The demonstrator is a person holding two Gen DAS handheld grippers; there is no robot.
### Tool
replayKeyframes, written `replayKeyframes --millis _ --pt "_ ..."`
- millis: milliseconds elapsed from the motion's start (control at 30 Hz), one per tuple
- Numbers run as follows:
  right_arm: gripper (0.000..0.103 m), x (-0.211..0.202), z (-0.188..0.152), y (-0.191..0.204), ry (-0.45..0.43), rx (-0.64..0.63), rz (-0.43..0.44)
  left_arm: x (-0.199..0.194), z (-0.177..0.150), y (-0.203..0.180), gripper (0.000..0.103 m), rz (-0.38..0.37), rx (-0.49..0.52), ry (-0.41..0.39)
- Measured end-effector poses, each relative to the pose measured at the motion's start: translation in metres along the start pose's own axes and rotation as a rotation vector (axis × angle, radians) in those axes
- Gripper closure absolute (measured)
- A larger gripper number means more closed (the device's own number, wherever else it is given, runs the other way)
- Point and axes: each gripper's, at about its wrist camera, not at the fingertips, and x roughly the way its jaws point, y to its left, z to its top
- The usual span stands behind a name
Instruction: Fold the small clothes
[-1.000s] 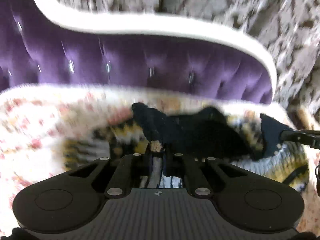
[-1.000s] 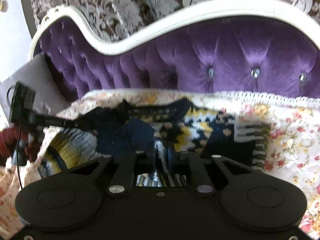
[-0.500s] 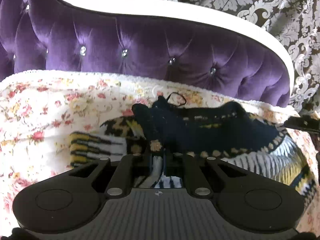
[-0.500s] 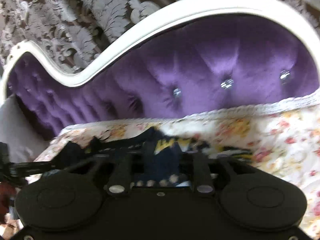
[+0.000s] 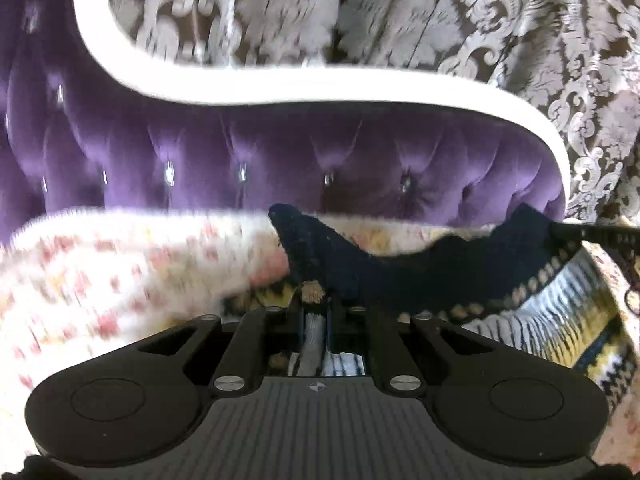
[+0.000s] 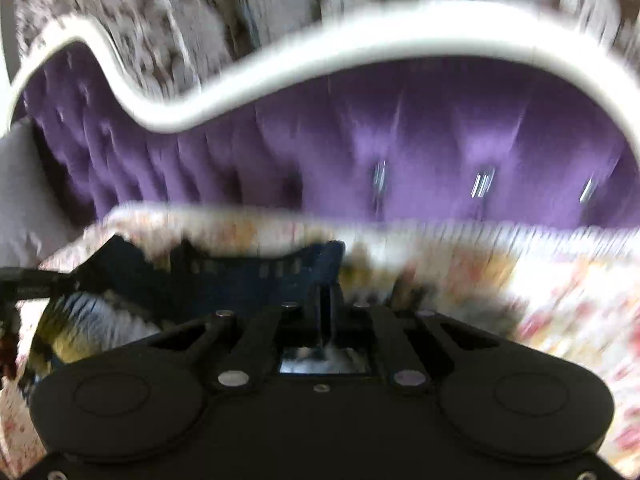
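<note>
Both views were smeared by motion, so fine detail was poor. The small knitted sweater (image 5: 420, 276), navy with yellow-and-white patterned bands, lay across the floral cover (image 5: 100, 280) on the seat, in front of the purple tufted sofa back (image 5: 280, 160). Its navy upper edge was lifted off the seat and stretched between the two tools.

The left gripper (image 5: 316, 300) had its fingers pinched nearly together on a fold of the knit; a tan tuft of yarn and a strip of pale fabric showed in the slot. The right gripper (image 6: 326, 300) was closing, its jaws down to a narrow slit at the sweater's navy edge. Cloth appeared to sit between them, but blur kept me from confirming a firm grip.

Handling, as judged: the garment looked light, soft and stretchy, with no stiffness of its own. It sagged between the two holds and would likely drape or bunch wherever unsupported. The knit seemed grippy rather than slippery, though loose yarn could snag. The best holds seemed to be the two outer corners of the edge being carried, kept taut and level, so the fold lands flat rather than twisted.
</note>
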Motion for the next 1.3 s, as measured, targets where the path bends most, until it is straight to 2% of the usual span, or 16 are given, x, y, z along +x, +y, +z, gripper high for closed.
replayKeyframes --millis 100,200,300,400,467,500,533,667,767,867,1000,1100,1233,1300 --pt "0.092 0.009 0.007 -0.008 -0.001 0.021 -0.045 0.023 0.001 0.000 0.092 0.014 0.004 0.078" --pt "0.092 0.036 -0.003 -0.017 0.070 0.040 -0.104 0.054 -0.012 0.004 0.089 0.067 -0.013 0.182" --pt "0.094 0.061 -0.023 -0.025 0.152 0.026 -0.210 0.056 -0.018 0.003 0.088 0.084 -0.005 0.148" --pt "0.100 0.055 -0.025 -0.043 0.124 0.131 -0.225 0.055 -0.017 0.002 0.085 0.087 0.006 0.154" --pt "0.102 0.054 -0.028 -0.051 0.120 0.173 -0.224 0.050 -0.015 0.001 0.065 0.114 -0.019 0.158" --pt "0.102 0.054 -0.028 -0.053 0.113 0.187 -0.225 0.047 -0.013 0.002 0.050 0.127 -0.037 0.155" --pt "0.102 0.052 -0.029 -0.054 0.110 0.185 -0.231 0.041 -0.011 0.005 0.045 0.123 -0.063 0.144" --pt "0.100 0.054 -0.030 -0.042 0.114 0.111 -0.271 0.002 -0.002 0.004 0.041 0.156 -0.193 0.102" --pt "0.099 0.057 -0.030 -0.035 0.117 0.084 -0.286 -0.023 0.002 -0.016 0.027 0.110 -0.195 0.092" --pt "0.099 0.059 -0.031 -0.033 0.115 0.079 -0.292 -0.034 -0.001 -0.049 0.026 0.073 -0.129 0.100" --pt "0.099 0.062 -0.032 -0.033 0.117 0.077 -0.294 -0.032 -0.018 -0.083 0.026 0.026 -0.090 0.143" --pt "0.099 0.063 -0.032 -0.033 0.117 0.081 -0.293 -0.021 -0.036 -0.104 0.026 0.027 -0.052 0.178" --pt "0.099 0.062 -0.032 -0.035 0.116 0.084 -0.290 -0.004 -0.057 -0.115 0.025 0.031 -0.051 0.238" --pt "0.099 0.062 -0.032 -0.036 0.116 0.088 -0.288 0.001 -0.066 -0.119 0.022 0.056 -0.011 0.228"
